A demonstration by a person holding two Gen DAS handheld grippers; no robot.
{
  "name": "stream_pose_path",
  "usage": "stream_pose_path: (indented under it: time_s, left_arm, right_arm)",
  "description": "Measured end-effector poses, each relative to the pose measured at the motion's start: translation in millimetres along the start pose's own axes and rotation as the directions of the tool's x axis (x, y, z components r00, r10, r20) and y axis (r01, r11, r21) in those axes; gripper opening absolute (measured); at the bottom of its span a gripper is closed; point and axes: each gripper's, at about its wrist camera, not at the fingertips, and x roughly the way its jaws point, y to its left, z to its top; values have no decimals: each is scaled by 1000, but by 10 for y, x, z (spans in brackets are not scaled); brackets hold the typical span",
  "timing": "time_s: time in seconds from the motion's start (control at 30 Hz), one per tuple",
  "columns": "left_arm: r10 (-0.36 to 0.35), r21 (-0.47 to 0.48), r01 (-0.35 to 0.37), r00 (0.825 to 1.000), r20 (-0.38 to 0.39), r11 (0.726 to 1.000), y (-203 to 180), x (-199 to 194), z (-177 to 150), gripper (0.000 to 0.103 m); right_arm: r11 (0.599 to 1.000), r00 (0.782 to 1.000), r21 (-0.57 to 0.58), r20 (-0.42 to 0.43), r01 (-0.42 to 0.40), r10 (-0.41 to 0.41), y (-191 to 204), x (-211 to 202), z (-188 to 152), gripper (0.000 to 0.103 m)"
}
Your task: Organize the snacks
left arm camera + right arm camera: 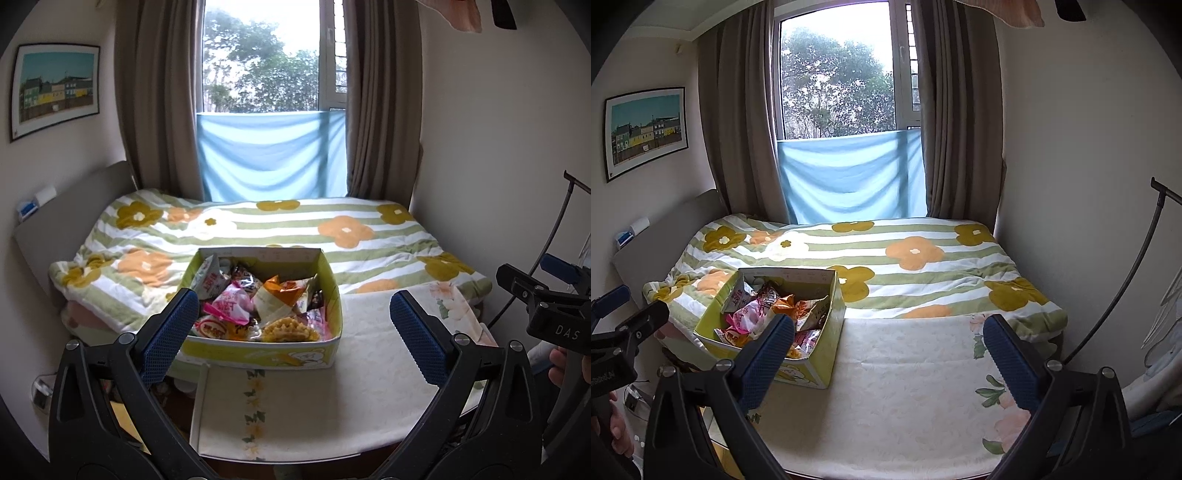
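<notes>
A yellow-green cardboard box [258,354] full of wrapped snacks [258,302] stands on a table with a cream floral cloth [369,354]. It also shows at the left in the right wrist view [816,354]. My left gripper [295,332] is open and empty, just in front of the box. My right gripper [888,354] is open and empty, over the cloth [905,387] to the right of the box. The right gripper also shows at the right edge of the left wrist view [546,302].
A bed with a green-striped flower quilt [295,229] lies behind the table. Grey curtains [384,110] and a window with a blue cloth [269,155] are at the back. A wall [498,129] is on the right, a headboard [55,221] on the left.
</notes>
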Motion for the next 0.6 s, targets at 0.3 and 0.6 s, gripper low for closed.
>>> stream_pose_path:
  time_s: [0.3, 0.6]
  left_arm:
    - [2, 1, -2, 1000, 2, 1000, 21, 12, 8, 103]
    - [-7, 3, 7, 1000, -11, 1000, 66, 78, 37, 103]
  right_arm:
    - [1000, 1000, 3, 0, 0, 0, 0, 12, 11, 102]
    - [1000, 1000, 5, -9, 6, -6, 7, 85, 15, 102]
